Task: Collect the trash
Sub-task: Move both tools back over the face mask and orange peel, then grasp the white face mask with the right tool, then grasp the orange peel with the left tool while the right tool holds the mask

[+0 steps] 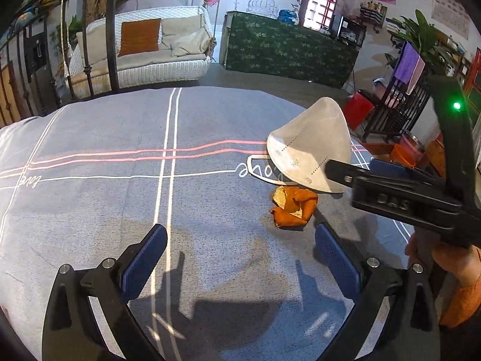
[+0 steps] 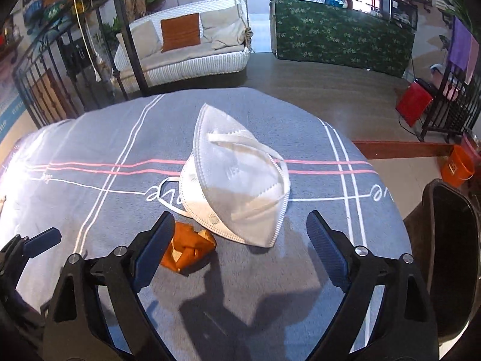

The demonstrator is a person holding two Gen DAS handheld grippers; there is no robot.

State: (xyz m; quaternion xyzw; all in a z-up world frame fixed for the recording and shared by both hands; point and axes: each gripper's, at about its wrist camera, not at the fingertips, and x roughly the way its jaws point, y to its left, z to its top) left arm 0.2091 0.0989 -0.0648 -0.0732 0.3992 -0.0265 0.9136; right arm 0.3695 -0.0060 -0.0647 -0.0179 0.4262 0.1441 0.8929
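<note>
Left gripper (image 1: pixel 240 258) hovers with fingers spread, empty; orange peel (image 1: pixel 293 210) lies just beyond its right finger. Right gripper (image 2: pixel 240 240), fingers also wide, faces the face mask (image 2: pixel 237 180) on the desk (image 2: pixel 90 210). Closing now might snag only a strap.

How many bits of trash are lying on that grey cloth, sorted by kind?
White folded face mask: 1
Orange curled fruit peel: 1
Total: 2, both lying on the grey striped tablecloth, the mask's edge next to the peel.
</note>
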